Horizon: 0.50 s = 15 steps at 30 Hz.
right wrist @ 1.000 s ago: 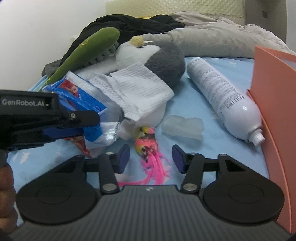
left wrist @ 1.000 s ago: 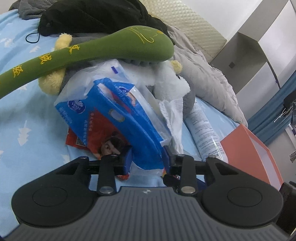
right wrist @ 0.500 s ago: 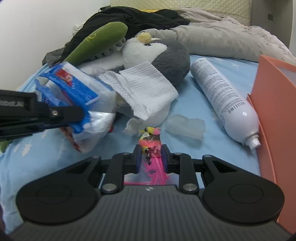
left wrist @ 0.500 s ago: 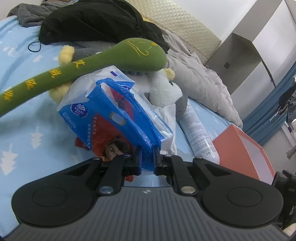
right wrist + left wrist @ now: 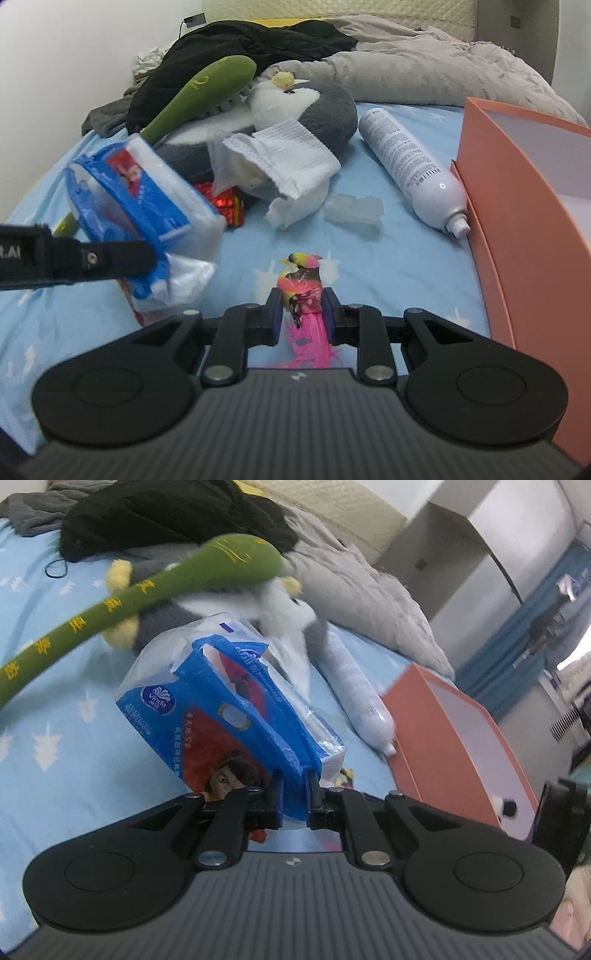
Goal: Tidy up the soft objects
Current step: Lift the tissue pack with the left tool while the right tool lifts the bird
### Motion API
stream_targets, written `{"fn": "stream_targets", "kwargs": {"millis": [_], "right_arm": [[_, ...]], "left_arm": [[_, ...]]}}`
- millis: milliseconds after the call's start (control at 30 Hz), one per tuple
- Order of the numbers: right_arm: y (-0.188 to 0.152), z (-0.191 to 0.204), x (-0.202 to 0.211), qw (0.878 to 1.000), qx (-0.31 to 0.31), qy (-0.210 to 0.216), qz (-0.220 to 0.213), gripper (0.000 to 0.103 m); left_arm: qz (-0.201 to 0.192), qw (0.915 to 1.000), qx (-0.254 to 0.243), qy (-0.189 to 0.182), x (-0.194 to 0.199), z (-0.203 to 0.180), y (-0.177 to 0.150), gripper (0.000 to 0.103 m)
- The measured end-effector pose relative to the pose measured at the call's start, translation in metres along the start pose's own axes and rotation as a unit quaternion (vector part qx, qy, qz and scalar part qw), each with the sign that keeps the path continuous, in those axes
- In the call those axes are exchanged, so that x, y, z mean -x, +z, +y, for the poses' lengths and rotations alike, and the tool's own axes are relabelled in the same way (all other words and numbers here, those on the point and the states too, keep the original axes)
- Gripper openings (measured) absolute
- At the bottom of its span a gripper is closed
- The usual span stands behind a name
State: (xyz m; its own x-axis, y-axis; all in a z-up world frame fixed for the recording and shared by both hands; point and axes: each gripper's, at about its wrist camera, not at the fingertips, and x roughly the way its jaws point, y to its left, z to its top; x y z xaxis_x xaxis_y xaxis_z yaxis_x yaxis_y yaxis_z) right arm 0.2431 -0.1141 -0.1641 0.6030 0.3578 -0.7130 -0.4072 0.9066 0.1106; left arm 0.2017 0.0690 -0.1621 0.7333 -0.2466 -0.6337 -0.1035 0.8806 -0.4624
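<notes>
Penguin plush, spray can, orange box, crumpled tissue

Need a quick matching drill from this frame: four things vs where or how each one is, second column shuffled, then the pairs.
Things:
1. tissue pack
2. pink feathered bird
3. white spray can
4. white towel

States:
A. lying on the sheet beside the orange box
B. clamped in the right gripper
C. draped over the penguin plush
D. clamped in the left gripper

Pairs: 1-D, 2-B, 3-A, 4-C
</notes>
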Motion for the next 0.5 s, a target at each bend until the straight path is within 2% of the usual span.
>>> {"fn": "stream_targets", "kwargs": {"millis": [233,367,500], "right_arm": [[-0.026,0.005,0.033,1.0,-0.007,0.0,0.012,0.026],[-0.042,0.005,0.044,1.0,-0.011,-0.006,0.023,0.026],[-0.057,0.006,0.049,0.999,-0.014,-0.005,0.037,0.026]], "left_arm": [[0.049,0.9985,-0.021,-0.011,0.019,-0.017,-0.035,0.013],[0.08,0.9966,-0.001,-0.019,0.029,-0.015,-0.055,0.013],[0.1,0.995,-0.003,-0.002,0.035,-0.013,-0.069,0.013]]}}
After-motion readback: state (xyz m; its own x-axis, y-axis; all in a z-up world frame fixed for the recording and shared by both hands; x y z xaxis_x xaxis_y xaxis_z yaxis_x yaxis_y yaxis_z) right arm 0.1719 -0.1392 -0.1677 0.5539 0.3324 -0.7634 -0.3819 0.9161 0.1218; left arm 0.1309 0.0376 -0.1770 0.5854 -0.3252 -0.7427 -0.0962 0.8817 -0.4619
